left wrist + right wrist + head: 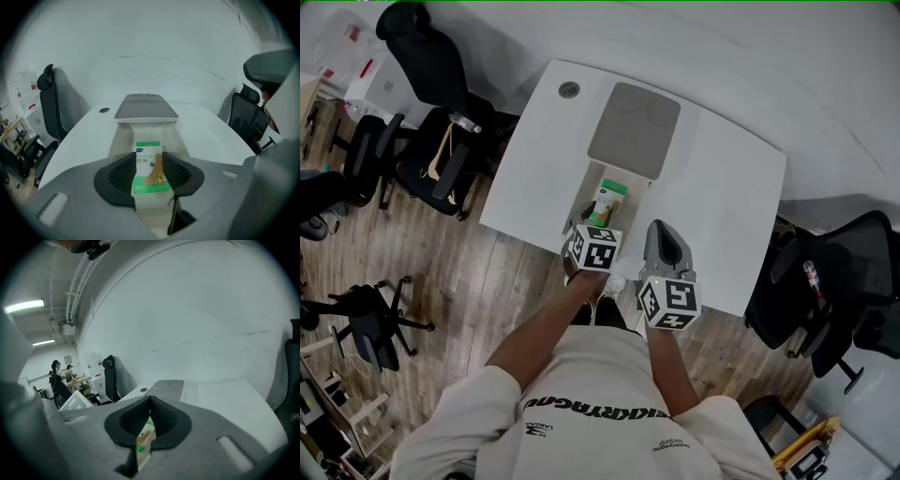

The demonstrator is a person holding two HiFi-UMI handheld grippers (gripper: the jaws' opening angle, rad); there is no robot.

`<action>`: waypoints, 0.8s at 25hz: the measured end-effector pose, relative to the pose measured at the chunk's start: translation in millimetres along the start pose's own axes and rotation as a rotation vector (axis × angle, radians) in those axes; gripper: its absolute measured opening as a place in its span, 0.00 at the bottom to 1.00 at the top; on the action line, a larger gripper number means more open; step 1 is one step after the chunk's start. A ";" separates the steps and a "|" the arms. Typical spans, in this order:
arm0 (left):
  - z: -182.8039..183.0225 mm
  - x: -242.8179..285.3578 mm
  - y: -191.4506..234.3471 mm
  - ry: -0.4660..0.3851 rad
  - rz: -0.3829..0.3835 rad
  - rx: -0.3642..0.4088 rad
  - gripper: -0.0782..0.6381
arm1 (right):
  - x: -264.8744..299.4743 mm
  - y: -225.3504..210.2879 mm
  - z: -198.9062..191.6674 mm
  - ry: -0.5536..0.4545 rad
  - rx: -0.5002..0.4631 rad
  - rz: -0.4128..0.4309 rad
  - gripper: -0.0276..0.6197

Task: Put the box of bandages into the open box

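Observation:
The green-and-white box of bandages point(610, 200) stands upright over the near end of the long white open box point(581, 192), whose grey lid point(635, 129) lies folded back at the far end. In the left gripper view the box of bandages point(149, 166) fills the gap between the jaws, with both dark pads against its sides. My left gripper point(602, 220) point(151, 171) is shut on it. My right gripper point(659, 227) point(150, 420) hovers just right of the open box, jaws together and holding nothing. A sliver of the box of bandages point(145, 437) shows through their slit.
The white table point(722, 206) has a round cable hole point(569, 90) at its far left corner. Black office chairs stand left point(431, 141) and right point(844, 281) of it on a wooden floor. A curved white wall rises behind the table.

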State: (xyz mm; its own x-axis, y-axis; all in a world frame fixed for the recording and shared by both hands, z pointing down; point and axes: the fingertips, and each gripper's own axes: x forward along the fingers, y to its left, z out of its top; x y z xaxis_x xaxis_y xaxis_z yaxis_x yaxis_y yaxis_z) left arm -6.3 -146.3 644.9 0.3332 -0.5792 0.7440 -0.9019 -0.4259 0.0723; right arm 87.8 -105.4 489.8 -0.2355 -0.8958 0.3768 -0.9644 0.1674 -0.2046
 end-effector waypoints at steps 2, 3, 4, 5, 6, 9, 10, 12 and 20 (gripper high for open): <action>1.4 -3.8 -0.2 -0.009 -0.002 0.001 0.34 | -1.7 1.1 0.9 -0.003 -0.002 -0.001 0.04; 2.2 -6.0 -0.2 -0.014 -0.001 0.001 0.33 | -2.8 1.8 1.6 -0.005 -0.003 0.000 0.04; 3.1 -8.7 -0.3 -0.019 -0.001 0.000 0.33 | -4.1 2.6 2.3 -0.007 -0.004 0.000 0.04; 4.0 -11.5 -0.5 -0.025 0.001 -0.001 0.32 | -5.5 3.5 3.2 -0.009 -0.006 0.001 0.04; 5.1 -14.1 -0.5 -0.031 0.002 -0.001 0.30 | -6.9 4.4 4.2 -0.011 -0.008 0.001 0.04; 6.2 -19.0 -0.2 -0.042 0.002 0.002 0.28 | -9.9 7.2 6.7 -0.016 -0.013 0.002 0.04; 5.4 -20.1 0.1 -0.042 0.001 0.005 0.27 | -10.8 8.2 7.3 -0.018 -0.015 0.003 0.04; 2.9 -23.6 0.9 -0.042 0.001 0.010 0.25 | -13.5 10.3 8.3 -0.022 -0.018 0.003 0.04; 4.6 -45.2 -0.8 -0.083 -0.001 0.008 0.17 | -27.8 13.7 11.1 -0.040 -0.021 -0.003 0.04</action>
State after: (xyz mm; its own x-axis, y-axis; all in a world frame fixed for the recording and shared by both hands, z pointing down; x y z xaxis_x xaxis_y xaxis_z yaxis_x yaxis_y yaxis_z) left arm -19.4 -123.0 608.1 0.3564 -0.6341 0.6862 -0.8993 -0.4319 0.0680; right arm 82.5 -82.7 466.5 -0.2277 -0.9121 0.3408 -0.9676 0.1728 -0.1841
